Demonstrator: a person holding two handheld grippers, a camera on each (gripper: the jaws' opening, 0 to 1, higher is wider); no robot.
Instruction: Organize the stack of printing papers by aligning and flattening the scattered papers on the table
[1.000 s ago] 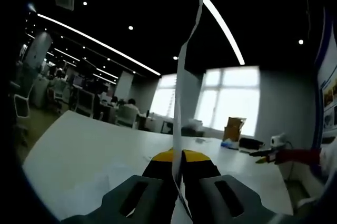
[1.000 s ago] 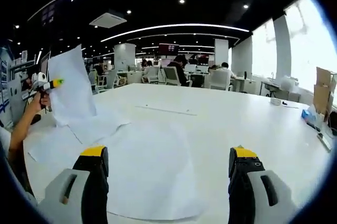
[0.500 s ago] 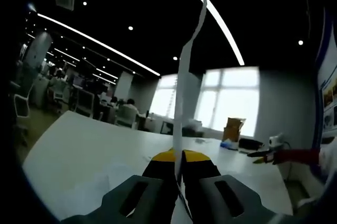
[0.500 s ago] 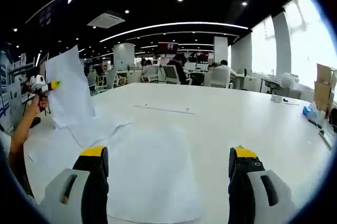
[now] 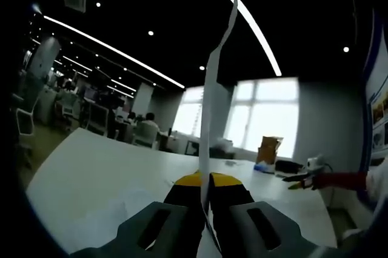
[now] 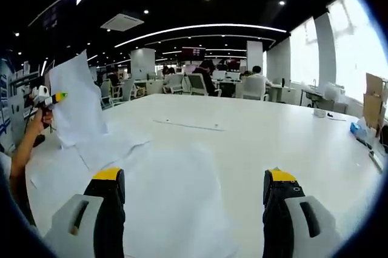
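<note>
A sheet of paper [image 5: 209, 106] is standing on edge, long axis pointing up, pinched between the closed jaws of the left gripper [image 5: 205, 180] above the white table [image 6: 254, 137]. More loose papers [image 6: 163, 191] are lying flat on the near table, between the spread-apart jaws of the right gripper [image 6: 193, 185], which is holding nothing.

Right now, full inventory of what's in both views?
Held sheet of paper: 1, white, lifted upright at the table's left end.
Loose sheets of paper: several, white, scattered flat on the table.
Table: 1, white, large.
Cardboard box: 1, brown, far edge by the windows.
Office chairs: several, white, beyond the table.
Left gripper: yellow-tipped, shut on the held sheet.
Right gripper: yellow-tipped, open above the loose sheets.
Person's forearm: 1, behind the left gripper.
</note>
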